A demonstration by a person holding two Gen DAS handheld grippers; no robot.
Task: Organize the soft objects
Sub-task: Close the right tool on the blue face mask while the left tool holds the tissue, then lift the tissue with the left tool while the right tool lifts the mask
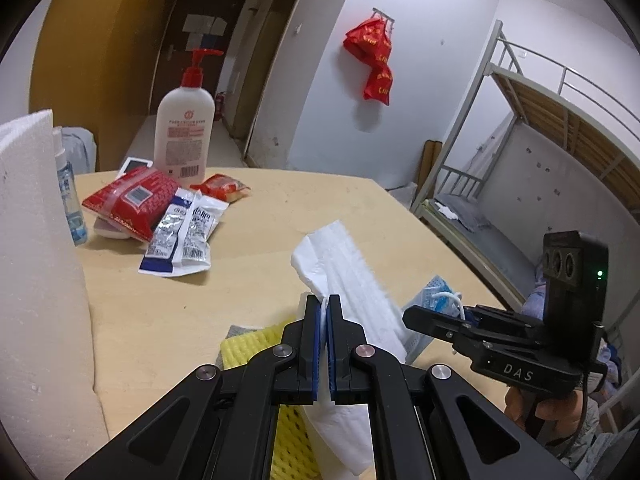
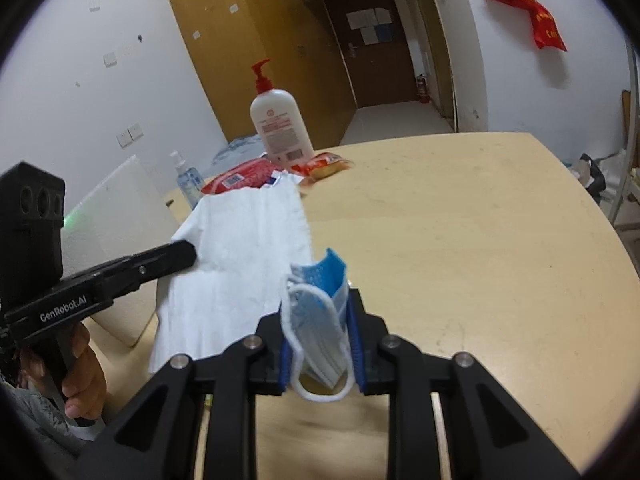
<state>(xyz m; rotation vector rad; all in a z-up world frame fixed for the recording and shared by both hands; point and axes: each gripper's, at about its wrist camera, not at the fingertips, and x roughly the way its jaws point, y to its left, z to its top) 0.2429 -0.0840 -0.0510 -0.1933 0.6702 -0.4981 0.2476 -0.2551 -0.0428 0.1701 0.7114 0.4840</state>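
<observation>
Ahead and right of the right gripper (image 2: 320, 336), the table (image 2: 460, 240) surface lies bare to its far edge. Left of it, the white tissue (image 2: 240, 248) and the left gripper (image 2: 188, 254) block passage. Far ahead-left stand the pump bottle (image 2: 280, 128), red packets (image 2: 240, 176) and spray bottle (image 2: 186, 178). A white foam block (image 1: 36, 260) walls off the left gripper's left side.

White tissue (image 1: 352, 280) hanging crumpled above table, pinched at one edge. Blue face mask (image 2: 320, 320) folded, standing upright between pads, white ear loop dangling below.
</observation>
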